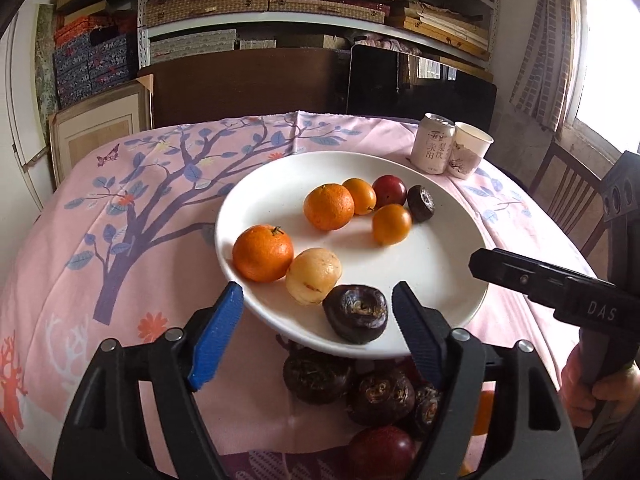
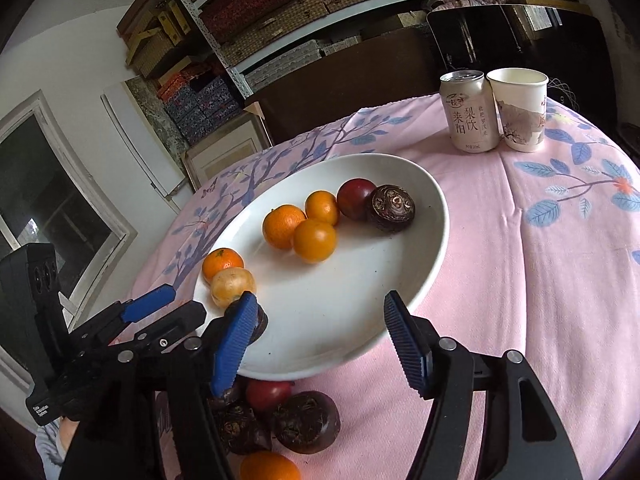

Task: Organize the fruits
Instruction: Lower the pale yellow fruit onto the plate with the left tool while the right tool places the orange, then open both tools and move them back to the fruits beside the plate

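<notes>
While both grippers hang over the near edge of the white plate point(image 1: 436, 264), neither has hold of any fruit. The left gripper point(image 1: 318, 300) has its blue fingers point(image 1: 216, 332) spread wide, flanking a dark water chestnut point(image 1: 356, 312) on the plate's near rim without touching it. Beside that sit a pale yellow fruit point(image 1: 314, 276) and a mandarin point(image 1: 263, 253); farther back, a cluster of orange fruits point(image 1: 329, 206) and a dark red plum point(image 1: 389, 191). The right gripper point(image 2: 320, 308) is wide open too, empty. More chestnuts point(image 2: 306, 420) lie on the pink tabletop point(image 2: 540, 260) below the plate. A can point(image 2: 472, 112) and paper cup point(image 2: 520, 108) stand touching, well back.
</notes>
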A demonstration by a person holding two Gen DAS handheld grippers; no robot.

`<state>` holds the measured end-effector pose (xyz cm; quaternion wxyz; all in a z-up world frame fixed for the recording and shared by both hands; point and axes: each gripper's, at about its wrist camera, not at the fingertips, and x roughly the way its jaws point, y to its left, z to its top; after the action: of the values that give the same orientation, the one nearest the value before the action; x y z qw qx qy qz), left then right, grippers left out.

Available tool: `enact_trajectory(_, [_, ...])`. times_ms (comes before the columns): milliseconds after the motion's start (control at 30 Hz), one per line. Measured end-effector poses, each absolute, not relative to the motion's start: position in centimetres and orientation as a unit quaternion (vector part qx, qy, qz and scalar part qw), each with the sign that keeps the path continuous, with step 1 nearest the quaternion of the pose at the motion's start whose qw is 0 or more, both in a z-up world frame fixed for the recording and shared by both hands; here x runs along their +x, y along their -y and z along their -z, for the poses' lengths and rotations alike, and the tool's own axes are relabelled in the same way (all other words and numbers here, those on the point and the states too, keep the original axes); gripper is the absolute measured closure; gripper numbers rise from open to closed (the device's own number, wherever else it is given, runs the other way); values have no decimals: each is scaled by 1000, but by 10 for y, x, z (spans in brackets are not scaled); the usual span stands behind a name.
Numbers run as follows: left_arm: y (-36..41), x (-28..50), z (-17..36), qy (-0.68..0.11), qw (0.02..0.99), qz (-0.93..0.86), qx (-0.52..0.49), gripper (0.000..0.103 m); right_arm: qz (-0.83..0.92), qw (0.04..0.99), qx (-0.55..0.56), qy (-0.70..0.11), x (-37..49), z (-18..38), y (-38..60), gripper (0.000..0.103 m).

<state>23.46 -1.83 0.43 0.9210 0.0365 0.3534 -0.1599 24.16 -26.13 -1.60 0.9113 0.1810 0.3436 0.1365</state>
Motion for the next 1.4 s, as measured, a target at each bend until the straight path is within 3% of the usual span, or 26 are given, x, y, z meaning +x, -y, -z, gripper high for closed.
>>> enact_trajectory(167, [9, 220, 4, -360, 921, 143, 47, 28, -122, 916, 173, -340, 221, 17, 262, 26])
enact_trajectory(233, [3, 215, 7, -361, 922, 134, 48, 16, -111, 921, 171, -332, 213, 14, 265, 21])
enact_trajectory(367, [-7, 205, 9, -362, 922, 129, 40, 15, -98, 920, 195, -324, 197, 12, 281, 15])
enact_trajectory(1000, [3, 221, 27, -384, 914, 116, 66, 11, -88, 915, 203, -337, 187, 16, 287, 11])
enact_trajectory(1100, [-7, 230, 32, -405, 907, 105, 55, 6, -87, 914, 204, -340, 188, 18, 288, 11])
enact_trajectory(1400, [-63, 227, 32, -416, 909, 23, 20, 8, -94, 911, 211, -343, 190, 21, 291, 11])
